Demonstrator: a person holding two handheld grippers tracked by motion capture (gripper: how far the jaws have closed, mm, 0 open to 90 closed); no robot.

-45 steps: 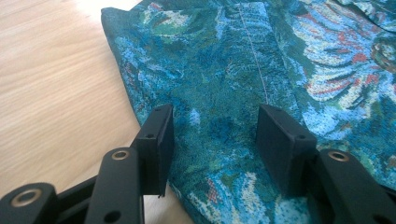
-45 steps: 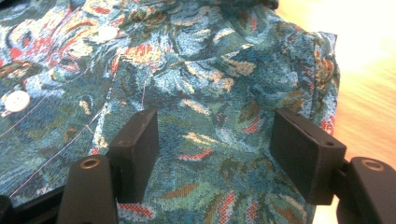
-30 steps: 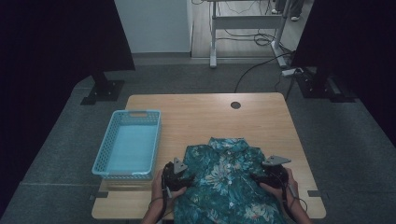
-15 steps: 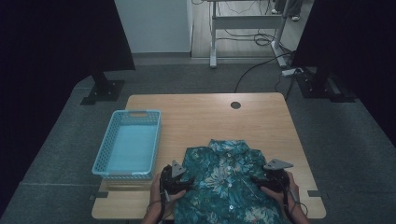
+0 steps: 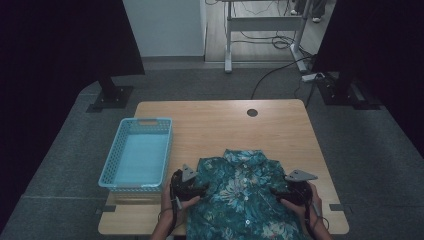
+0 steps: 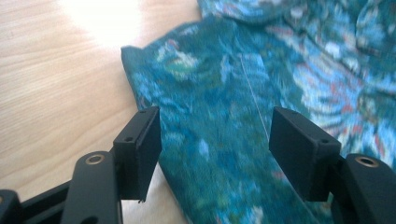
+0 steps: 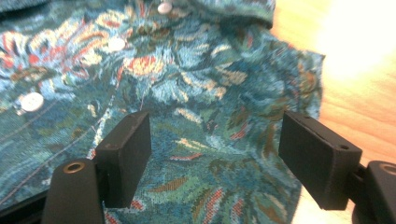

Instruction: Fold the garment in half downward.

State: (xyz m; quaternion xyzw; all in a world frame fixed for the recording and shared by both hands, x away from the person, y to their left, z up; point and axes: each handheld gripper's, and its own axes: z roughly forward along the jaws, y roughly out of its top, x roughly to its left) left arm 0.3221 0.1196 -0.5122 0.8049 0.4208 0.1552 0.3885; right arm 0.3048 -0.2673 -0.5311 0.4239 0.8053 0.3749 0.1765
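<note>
Both hands come in from the near edge of the table (image 5: 210, 120), one on each side of the floral shirt (image 5: 245, 200), forearms angled slightly inward. Shirt lies flat, button side up, collar toward the far side, lower part running off the near edge; it sits right of the blue basket (image 5: 137, 152), apart from it. Left gripper (image 5: 192, 187) is at the shirt's left shoulder edge, its body low on the table, grey plate on top, hand wrapped around it from behind. Right gripper (image 5: 290, 192) mirrors that at the right shoulder edge. In the left gripper view the jaws stand wide, fabric lying between and under them, left one just over the cloth's edge by bare wood — pads not pressing on anything. They have just been opening. In the right gripper view it's the same: jaws wide apart and hovering low over the print, shirt's side edge and wood off to the right, white buttons (image 7: 32, 101) up to the left. These have just been opening too — cloth is below the gap, not pinched. Both grippers point roughly level, toward the far side of the table.
</note>
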